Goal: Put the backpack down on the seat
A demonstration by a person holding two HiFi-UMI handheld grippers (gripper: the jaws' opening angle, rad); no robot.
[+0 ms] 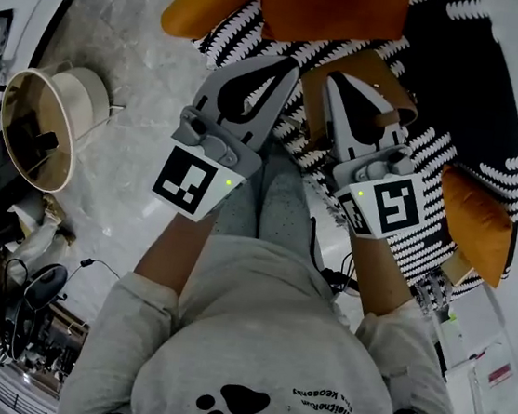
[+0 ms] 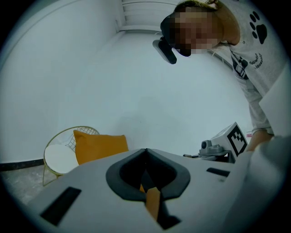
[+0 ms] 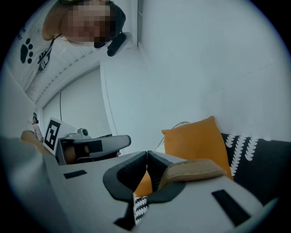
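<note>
Quick count first. Two grippers are held side by side over the sofa, each with one marker cube ( (image 1: 192, 179) and (image 1: 395, 204)).

The left gripper (image 2: 145, 151) is seen with its jaw tips pressed together. An orange strip (image 2: 153, 200) shows in the slit under the tips, but whether it's pinched or just behind can't be told. The right gripper (image 3: 146, 154) is clamped closed too, nothing between the tips. One tan strap (image 3: 195, 169) is draped over the outside of its right-hand jaw.

As for the backpack, only that strap can be pinned down for sure. A darker orange bulk (image 1: 331, 4) sits just past the jaw tips over the seat. Whether that is the bag's body, and whether it rests on the seat, can't be made out.

Two orange cushions are counted on the sofa, one at the left end (image 1: 209, 3) and one at the right (image 1: 477, 224).

The sofa seat (image 1: 480, 88) is covered in black fabric with white leaf-like rows. The floor (image 1: 139, 37) is grey and marbled, and the wall (image 2: 136, 82) is plain white. One cream round tub (image 1: 49, 119) stands on the floor at the left. One gold wire frame (image 2: 59, 139) with a white round pad is visible behind the left cushion.
</note>
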